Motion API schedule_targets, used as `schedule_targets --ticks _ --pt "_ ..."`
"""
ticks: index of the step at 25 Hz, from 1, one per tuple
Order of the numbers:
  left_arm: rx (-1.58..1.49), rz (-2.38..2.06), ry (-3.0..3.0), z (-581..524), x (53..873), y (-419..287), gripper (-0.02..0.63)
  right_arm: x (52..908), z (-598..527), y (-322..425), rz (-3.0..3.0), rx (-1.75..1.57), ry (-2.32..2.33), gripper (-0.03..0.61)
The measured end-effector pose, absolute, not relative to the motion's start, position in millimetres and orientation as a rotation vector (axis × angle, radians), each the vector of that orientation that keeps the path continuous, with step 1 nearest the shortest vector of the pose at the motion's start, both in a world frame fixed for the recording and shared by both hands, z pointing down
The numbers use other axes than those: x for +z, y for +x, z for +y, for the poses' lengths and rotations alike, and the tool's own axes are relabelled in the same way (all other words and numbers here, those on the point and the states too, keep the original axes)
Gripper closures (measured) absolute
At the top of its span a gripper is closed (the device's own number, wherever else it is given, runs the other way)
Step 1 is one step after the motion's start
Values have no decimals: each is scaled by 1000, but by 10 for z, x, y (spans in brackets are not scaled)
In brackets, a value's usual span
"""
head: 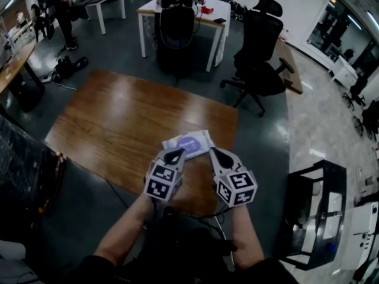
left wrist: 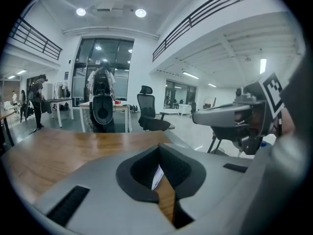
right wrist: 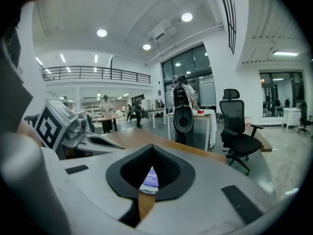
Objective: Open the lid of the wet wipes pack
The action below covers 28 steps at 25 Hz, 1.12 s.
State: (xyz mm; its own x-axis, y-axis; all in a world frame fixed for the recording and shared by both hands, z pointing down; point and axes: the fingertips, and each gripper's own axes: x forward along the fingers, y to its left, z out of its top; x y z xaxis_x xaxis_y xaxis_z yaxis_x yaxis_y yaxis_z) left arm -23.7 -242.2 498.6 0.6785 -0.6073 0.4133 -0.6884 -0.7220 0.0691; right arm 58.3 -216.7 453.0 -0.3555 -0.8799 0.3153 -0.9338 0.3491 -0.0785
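A white wet wipes pack (head: 188,142) with a purple label lies flat near the front right corner of the brown wooden table (head: 118,123). My left gripper (head: 175,156) hovers just short of the pack's near left side, jaws together and empty. Beside it, my right gripper (head: 219,156) hangs at the pack's near right end, jaws also together with nothing in them. In the left gripper view only a white sliver of the pack (left wrist: 157,176) shows through the jaw notch. In the right gripper view the purple label (right wrist: 149,178) shows the same way. The lid's state is hidden.
A black office chair (head: 257,52) and a white desk (head: 189,16) stand beyond the table's far side. A black metal cart (head: 314,212) sits to the right. Dark mesh equipment (head: 23,164) is at the left. A cable (head: 115,188) hangs off the table's near edge.
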Motion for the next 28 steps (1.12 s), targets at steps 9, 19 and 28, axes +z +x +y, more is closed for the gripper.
schedule_targets --ticks 9,19,28 --pt "671 -983 2635 -2647 5499 -121 607 5006 -2521 679 -2315 401 1572 568" --pt "823 -1080 2600 -2857 5948 -8 607 5801 -2904 822 -2277 495 1374 568" --pt "980 -1020 2575 -2832 6167 68 554 6226 -3035 808 -2262 526 1257 568"
